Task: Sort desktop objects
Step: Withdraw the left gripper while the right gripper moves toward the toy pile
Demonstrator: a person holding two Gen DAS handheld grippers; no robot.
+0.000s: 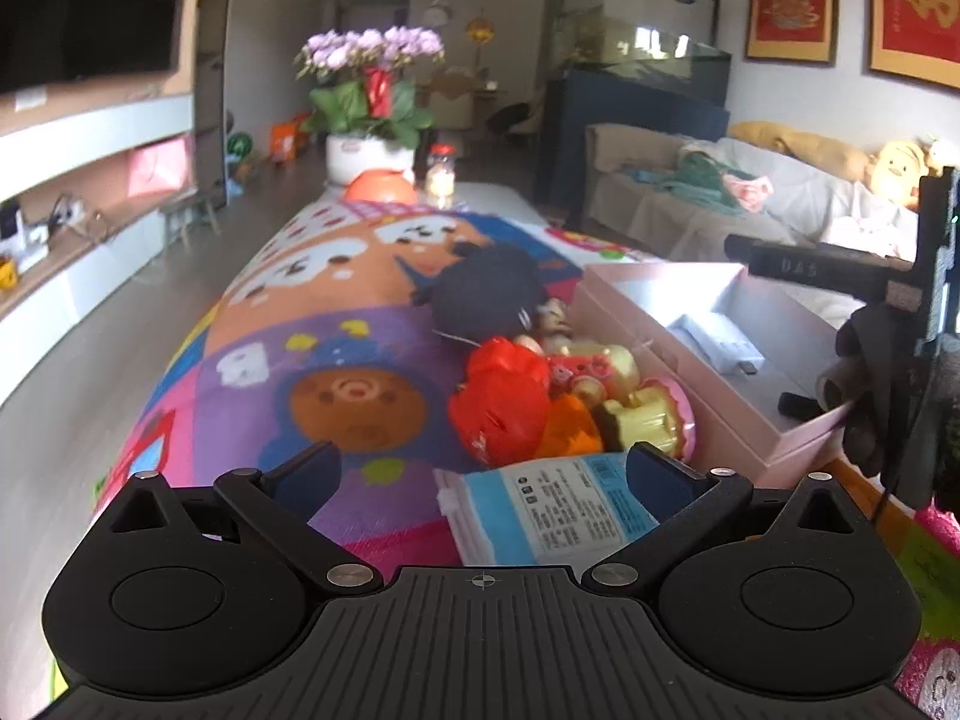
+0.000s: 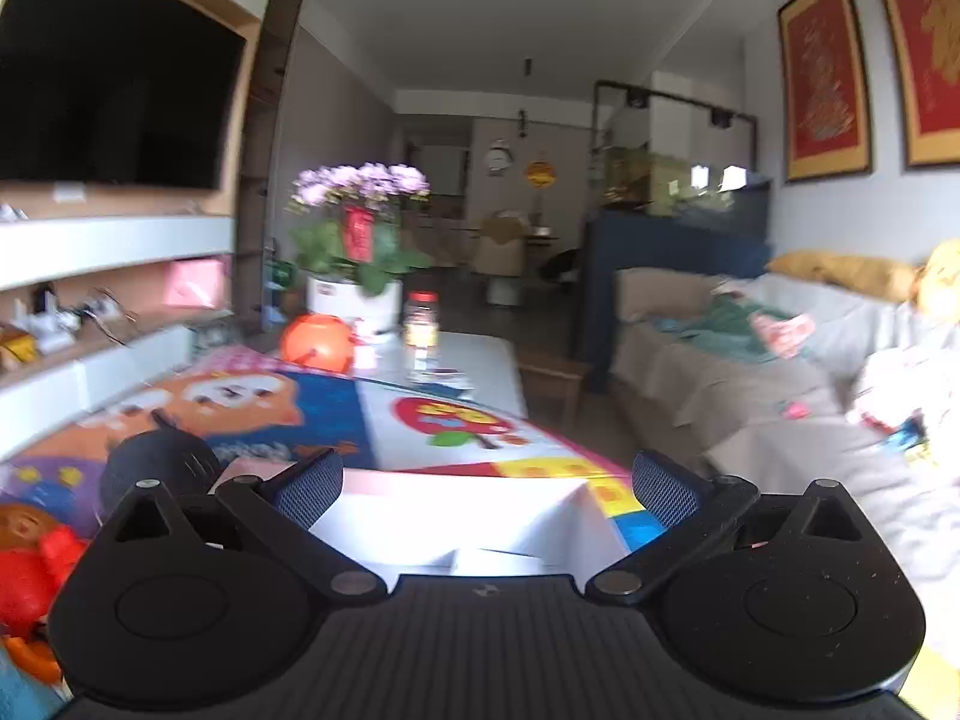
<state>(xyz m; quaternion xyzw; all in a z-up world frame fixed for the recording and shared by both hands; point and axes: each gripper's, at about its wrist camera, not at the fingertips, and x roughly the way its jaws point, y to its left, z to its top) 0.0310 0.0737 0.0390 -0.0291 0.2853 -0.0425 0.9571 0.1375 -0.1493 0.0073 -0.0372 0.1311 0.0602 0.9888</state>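
Left gripper (image 1: 483, 468) spread wide, nothing gripped; blue packet (image 1: 555, 507) lies just ahead between fingers. Toy pile (image 1: 558, 396) crowded beyond it, pink box (image 1: 690, 330) right. Right gripper (image 2: 486, 489) released above box. Risk: toys knocked during closing.

No text (image 1: 564, 504) can be read.

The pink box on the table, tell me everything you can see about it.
The pink box is a shallow rectangular tray, apparently cardboard, lying open-topped on the colourful tablecloth at the table's right side. Its inner floor looks pale and glossy. Inside lie a small white carton and a small dark item near the front corner. The gold and red toys crowd against its left wall. From the right wrist camera it appears washed-out white, directly ahead of the open right gripper.
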